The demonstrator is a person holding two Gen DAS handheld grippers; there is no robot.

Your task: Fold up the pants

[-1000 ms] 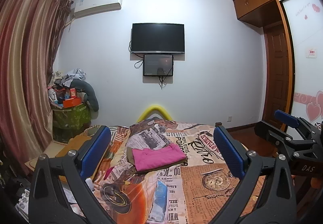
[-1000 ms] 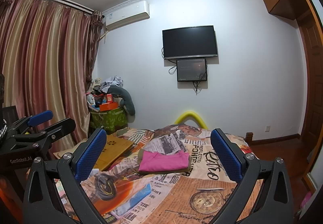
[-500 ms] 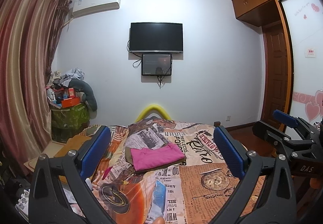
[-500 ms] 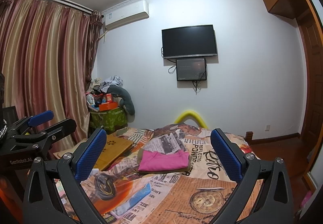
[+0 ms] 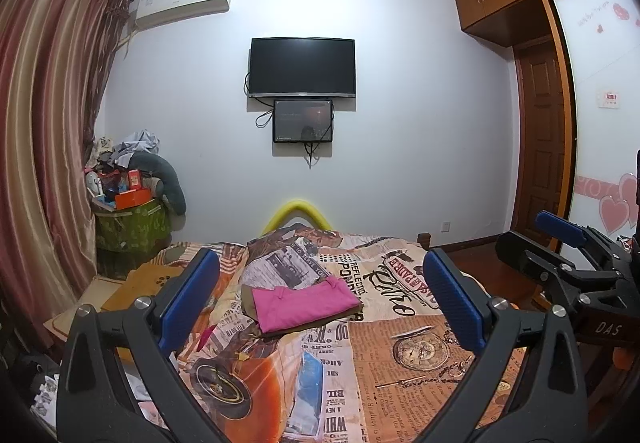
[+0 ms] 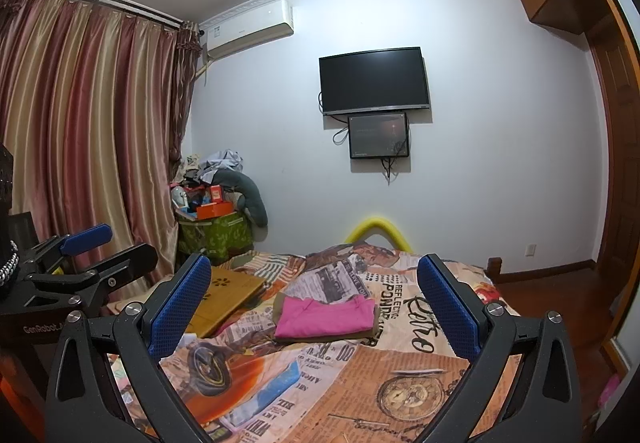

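Pink folded pants (image 5: 305,303) lie flat on the bed (image 5: 400,355), on top of an olive-brown garment (image 5: 248,297) of which only the edges show; what that lower piece is cannot be made out. The pile sits near the middle of the bed, just this side of a rumpled printed cover (image 5: 284,263) and well short of the yellow curved bar (image 5: 295,212) at the far end. Both tools hover above the near end of the bed, apart from the pants. The left tool (image 5: 320,305) has its blue pads spread wide with nothing between them; the right tool (image 6: 314,309) likewise stands wide apart and empty. Left of the pants, a wooden lap tray (image 6: 224,293) is partly hidden behind the right tool's pad. The bed's near edge is cut off.
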